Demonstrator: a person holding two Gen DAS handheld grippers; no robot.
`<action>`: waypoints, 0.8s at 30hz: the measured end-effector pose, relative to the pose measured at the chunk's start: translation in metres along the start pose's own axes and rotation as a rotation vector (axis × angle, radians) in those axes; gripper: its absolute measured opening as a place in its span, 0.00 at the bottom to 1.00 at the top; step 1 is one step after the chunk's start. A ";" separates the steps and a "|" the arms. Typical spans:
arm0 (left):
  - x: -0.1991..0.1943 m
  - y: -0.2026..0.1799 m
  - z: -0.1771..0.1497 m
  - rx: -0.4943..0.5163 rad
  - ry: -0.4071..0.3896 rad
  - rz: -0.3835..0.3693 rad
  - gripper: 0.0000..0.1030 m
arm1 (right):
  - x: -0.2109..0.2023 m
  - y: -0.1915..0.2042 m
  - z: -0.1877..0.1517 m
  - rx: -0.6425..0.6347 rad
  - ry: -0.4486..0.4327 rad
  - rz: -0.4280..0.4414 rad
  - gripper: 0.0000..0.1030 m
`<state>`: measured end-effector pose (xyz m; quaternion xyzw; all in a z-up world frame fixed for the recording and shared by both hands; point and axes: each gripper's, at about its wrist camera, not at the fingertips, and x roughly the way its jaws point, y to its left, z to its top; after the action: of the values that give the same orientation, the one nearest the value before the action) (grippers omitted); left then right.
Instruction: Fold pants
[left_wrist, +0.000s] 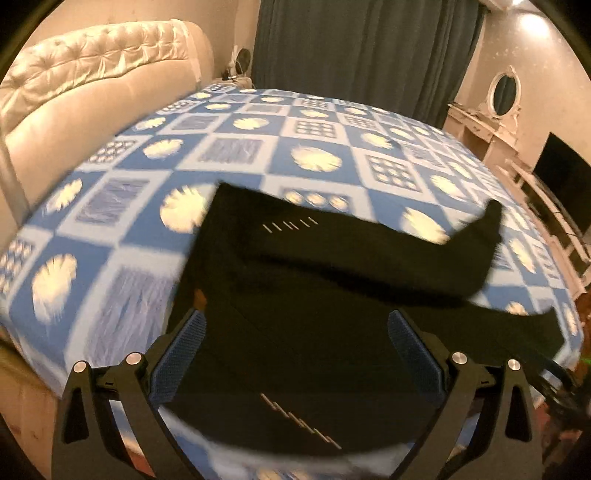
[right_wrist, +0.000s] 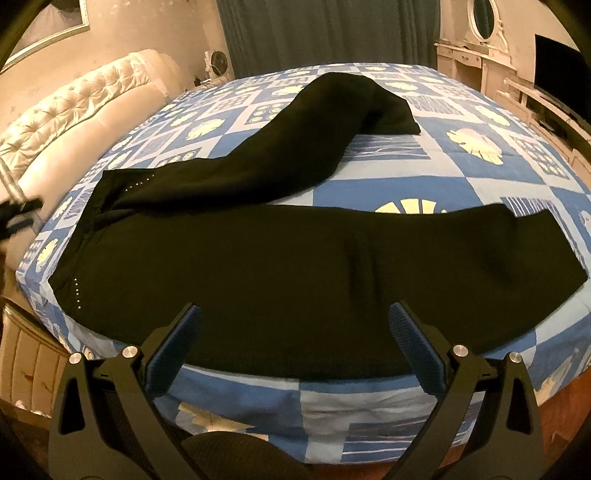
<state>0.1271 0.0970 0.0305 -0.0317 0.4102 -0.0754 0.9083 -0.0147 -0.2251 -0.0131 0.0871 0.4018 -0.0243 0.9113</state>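
Black pants (right_wrist: 258, 266) lie spread on a bed with a blue patterned cover (right_wrist: 461, 184). The waist is at the left, one leg runs along the near edge to the right, the other leg angles away toward the far side. My right gripper (right_wrist: 295, 314) is open and empty, just above the near leg at the bed's front edge. My left gripper (left_wrist: 295, 321) is open and empty, hovering over the waist end of the pants (left_wrist: 314, 314), where small pale stitch marks show. The left wrist view is blurred by motion.
A cream tufted headboard (left_wrist: 92, 62) stands at the left of the bed. Dark curtains (left_wrist: 362, 48) hang behind it. A white dresser with an oval mirror (left_wrist: 504, 92) and a dark TV screen (left_wrist: 565, 181) stand at the right.
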 end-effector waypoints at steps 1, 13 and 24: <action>0.014 0.014 0.014 -0.010 0.012 -0.016 0.96 | 0.001 0.001 0.001 -0.009 -0.002 -0.004 0.98; 0.182 0.113 0.089 -0.103 0.153 -0.012 0.96 | 0.046 0.013 0.032 0.003 0.047 0.045 0.98; 0.211 0.115 0.089 -0.015 0.248 -0.130 0.13 | 0.096 0.025 0.112 -0.071 0.066 0.255 0.98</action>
<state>0.3445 0.1752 -0.0806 -0.0554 0.5169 -0.1343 0.8436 0.1349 -0.2176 -0.0062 0.1058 0.4178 0.1091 0.8958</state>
